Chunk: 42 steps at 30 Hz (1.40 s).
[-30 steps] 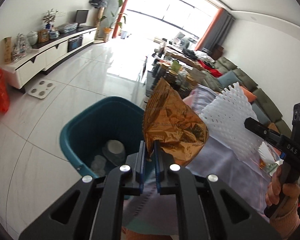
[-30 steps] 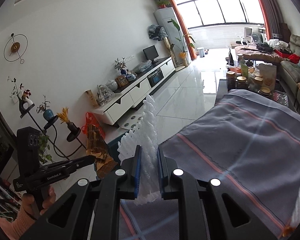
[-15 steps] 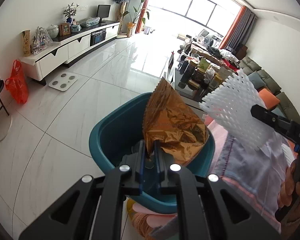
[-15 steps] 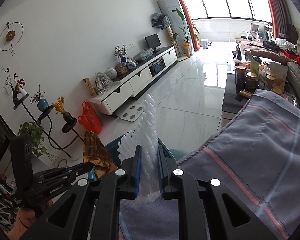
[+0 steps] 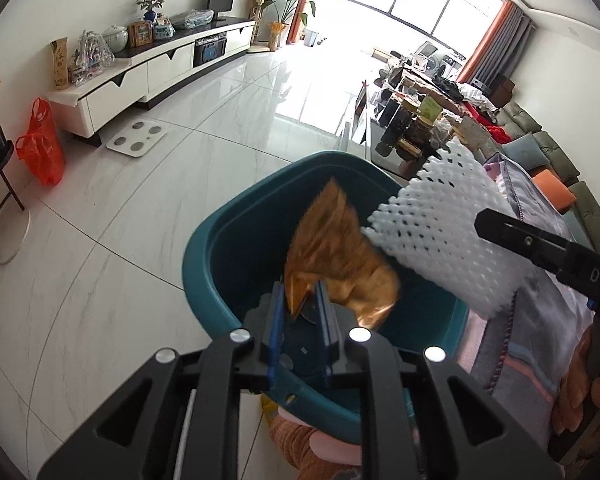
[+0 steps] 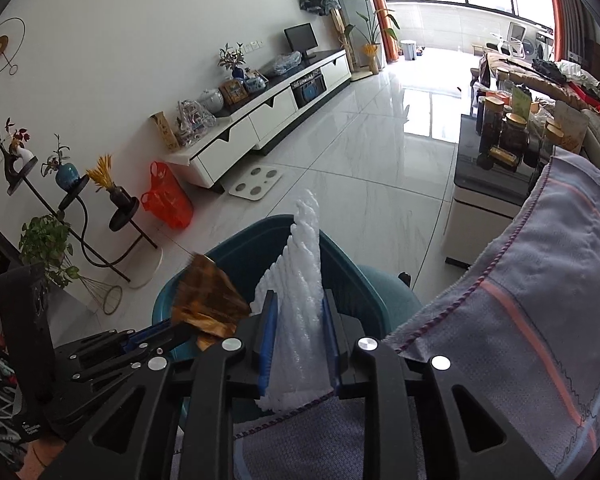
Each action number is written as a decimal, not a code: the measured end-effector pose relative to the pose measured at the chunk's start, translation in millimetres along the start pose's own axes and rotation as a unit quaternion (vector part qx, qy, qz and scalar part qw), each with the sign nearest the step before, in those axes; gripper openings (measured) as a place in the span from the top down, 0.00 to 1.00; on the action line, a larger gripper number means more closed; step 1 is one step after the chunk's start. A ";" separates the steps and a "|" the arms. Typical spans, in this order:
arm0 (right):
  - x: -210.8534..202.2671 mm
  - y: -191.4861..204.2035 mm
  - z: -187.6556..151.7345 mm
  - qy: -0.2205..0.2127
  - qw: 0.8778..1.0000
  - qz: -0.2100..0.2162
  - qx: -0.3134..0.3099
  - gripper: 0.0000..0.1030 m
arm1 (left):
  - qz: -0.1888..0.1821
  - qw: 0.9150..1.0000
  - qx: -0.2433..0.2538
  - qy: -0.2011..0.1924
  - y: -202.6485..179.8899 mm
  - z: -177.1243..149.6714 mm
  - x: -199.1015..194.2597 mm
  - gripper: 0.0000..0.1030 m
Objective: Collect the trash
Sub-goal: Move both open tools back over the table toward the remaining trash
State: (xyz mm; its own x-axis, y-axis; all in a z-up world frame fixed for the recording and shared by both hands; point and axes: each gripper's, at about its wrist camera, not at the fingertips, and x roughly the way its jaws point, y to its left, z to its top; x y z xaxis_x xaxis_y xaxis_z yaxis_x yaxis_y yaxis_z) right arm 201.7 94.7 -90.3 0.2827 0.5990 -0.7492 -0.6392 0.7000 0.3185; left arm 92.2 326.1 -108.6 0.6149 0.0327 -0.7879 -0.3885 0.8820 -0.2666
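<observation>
Now, above the teal bin (image 5: pixel 204 248) on the white tile floor (image 5: pixel 148 200), the left gripper (image 5: pixel 300 304) has just been opening, its jaws a little apart with the crumpled gold wrapper (image 5: pixel 336 256) between them, and whether the pads press it at all cannot be told. To its right the right gripper (image 6: pixel 298 320) has likewise just been opening, its jaws standing a small way apart around the white foam net (image 6: pixel 300 280), which stands upright between them over the bin's rim, beside the striped cloth (image 6: pixel 540 320) at the right.
</observation>
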 end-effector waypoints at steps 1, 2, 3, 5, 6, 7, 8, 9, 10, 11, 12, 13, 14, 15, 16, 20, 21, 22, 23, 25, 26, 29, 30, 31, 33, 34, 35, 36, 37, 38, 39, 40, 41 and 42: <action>-0.1 -0.3 -0.6 0.000 1.000 -0.001 0.001 0.68 | 0.000 1.000 -0.002 0.002 1.2 0.7 4.1 0.75; -0.2 -0.7 -1.0 0.001 1.000 -0.002 0.002 0.58 | 0.001 1.000 -0.003 0.003 3.1 1.3 8.6 0.73; -0.8 -1.4 -1.1 0.001 1.000 -0.003 0.002 0.52 | 0.000 1.000 -0.005 0.003 2.9 1.3 10.7 0.71; -2.4 -2.2 -1.8 0.000 1.000 -0.003 0.004 0.52 | -0.004 1.000 -0.009 0.002 2.7 -0.3 13.4 0.71; -3.3 -2.9 -3.1 0.000 1.000 -0.003 0.005 0.52 | -0.006 1.000 -0.011 0.001 1.9 -0.4 12.8 0.70; -5.3 -3.8 -4.2 -0.002 1.000 -0.003 0.006 0.52 | -0.008 1.000 -0.011 -0.003 0.4 -0.9 11.1 0.69; -6.3 -4.3 -4.2 -0.003 1.000 -0.001 0.008 0.52 | -0.009 1.000 -0.009 -0.007 -0.7 -2.1 10.5 0.68; -8.7 -5.5 -4.9 -0.005 1.000 0.000 0.009 0.51 | -0.010 1.000 -0.005 -0.012 -2.1 -3.6 7.6 0.65; -13.1 -6.2 -6.4 -0.010 1.000 0.002 0.009 0.51 | -0.011 1.000 -0.001 -0.019 -4.4 -4.9 3.4 0.62; -17.4 -6.8 -7.6 -0.015 1.000 0.005 0.009 0.50 | -0.011 1.000 0.005 -0.026 -6.6 -6.2 -1.4 0.61; -21.6 -8.1 -8.0 -0.020 1.000 0.004 0.008 0.47 | -0.012 0.999 0.013 -0.036 -11.0 -7.7 -7.3 0.59; -27.2 -8.5 -9.6 -0.026 1.000 0.004 0.007 0.46 | -0.013 0.999 0.018 -0.043 -14.3 -9.5 -12.6 0.57; -35.3 -8.6 -11.9 -0.036 0.999 0.006 0.004 0.44 | -0.014 0.998 0.024 -0.051 -18.2 -10.6 -18.4 0.56; -42.0 -8.4 -13.9 -0.044 0.999 0.006 0.001 0.43 | -0.018 0.997 0.032 -0.061 -23.3 -12.8 -25.1 0.53; -49.2 -8.2 -15.6 -0.051 0.999 0.004 -0.004 0.42 | -0.022 0.997 0.037 -0.069 -26.8 -14.9 -30.4 0.47; -87.8 -7.4 -31.1 -0.091 0.996 0.000 -0.023 0.32 | -0.036 0.992 0.066 -0.102 -46.1 -24.8 -53.8 0.32; -97.6 -7.1 -35.8 -0.101 0.994 -0.004 -0.028 0.29 | -0.041 0.990 0.076 -0.111 -54.2 -28.4 -60.7 0.25; -107.3 -7.6 -41.6 -0.110 0.993 -0.006 -0.033 0.27 | -0.047 0.988 0.082 -0.118 -59.9 -31.6 -66.2 0.18; -119.7 -9.3 -48.1 -0.122 0.992 -0.011 -0.036 0.24 | -0.053 0.987 0.087 -0.125 -66.4 -33.8 -70.9 0.14; -138.9 -13.0 -58.7 -0.138 0.990 -0.019 -0.039 0.21 | -0.073 0.983 0.091 -0.139 -81.9 -40.0 -80.8 0.06; -150.3 -16.2 -65.8 -0.148 0.988 -0.027 -0.039 0.19 | -0.085 0.982 0.094 -0.141 -89.5 -43.3 -83.9 0.06; -179.3 -27.6 -84.0 -0.173 0.983 -0.050 -0.030 0.16 | -0.111 0.977 0.107 -0.146 -115.4 -53.9 -90.0 0.03; -188.3 -31.0 -89.9 -0.182 0.981 -0.060 -0.027 0.15 | -0.120 0.976 0.115 -0.145 -126.2 -57.7 -90.7 0.03; -196.7 -34.8 -95.6 -0.189 0.979 -0.068 -0.023 0.14 | -0.129 0.974 0.122 -0.142 -136.0 -62.1 -90.4 0.03; -214.8 -44.6 -108.5 -0.203 0.975 -0.087 -0.010 0.14 | -0.147 0.969 0.138 -0.141 -158.4 -71.4 -89.8 0.03; -223.0 -49.5 -114.3 -0.207 0.974 -0.092 -0.004 0.14 | -0.158 0.966 0.148 -0.142 -171.0 -76.7 -89.4 0.03; -229.5 -56.5 -117.2 -0.210 0.973 -0.100 0.003 0.14 | -0.163 0.964 0.156 -0.142 -181.9 -80.7 -88.0 0.03; -236.0 -62.5 -120.6 -0.212 0.971 -0.110 0.010 0.14 | -0.167 0.962 0.164 -0.140 -191.9 -84.2 -86.8 0.03; -244.9 -69.9 -127.5 -0.217 0.968 -0.123 0.021 0.14 | -0.173 0.960 0.178 -0.132 -204.2 -88.6 -84.9 0.03; -251.0 -78.4 -132.0 -0.220 0.966 -0.130 0.028 0.14 | -0.177 0.958 0.190 -0.125 -214.2 -91.4 -83.0 0.03; -258.4 -85.1 -138.2 -0.223 0.963 -0.145 0.036 0.14 | -0.176 0.955 0.205 -0.122 -227.2 -95.2 -81.7 0.03; -264.3 -90.6 -143.1 -0.226 0.960 -0.157 0.042 0.14 | -0.175 0.953 0.215 -0.121 -235.5 -98.8 -81.0 0.03; -271.7 -98.5 -150.1 -0.228 0.957 -0.169 0.051 0.14 | -0.179 0.950 0.228 -0.117 -246.5 -102.4 -79.8 0.03; -278.6 -106.9 -157.1 -0.230 0.955 -0.178 0.060 0.14 | -0.184 0.947 0.239 -0.111 -257.3 -105.8 -77.7 0.03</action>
State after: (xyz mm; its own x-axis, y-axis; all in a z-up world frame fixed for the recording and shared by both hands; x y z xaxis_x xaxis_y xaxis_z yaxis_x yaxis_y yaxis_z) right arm 78.9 -208.1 -6.9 0.7687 0.4024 -0.4972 -0.3648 0.9143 0.1759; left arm 71.8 46.9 -37.5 0.7977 -0.2666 -0.5409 0.2023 0.9633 -0.1765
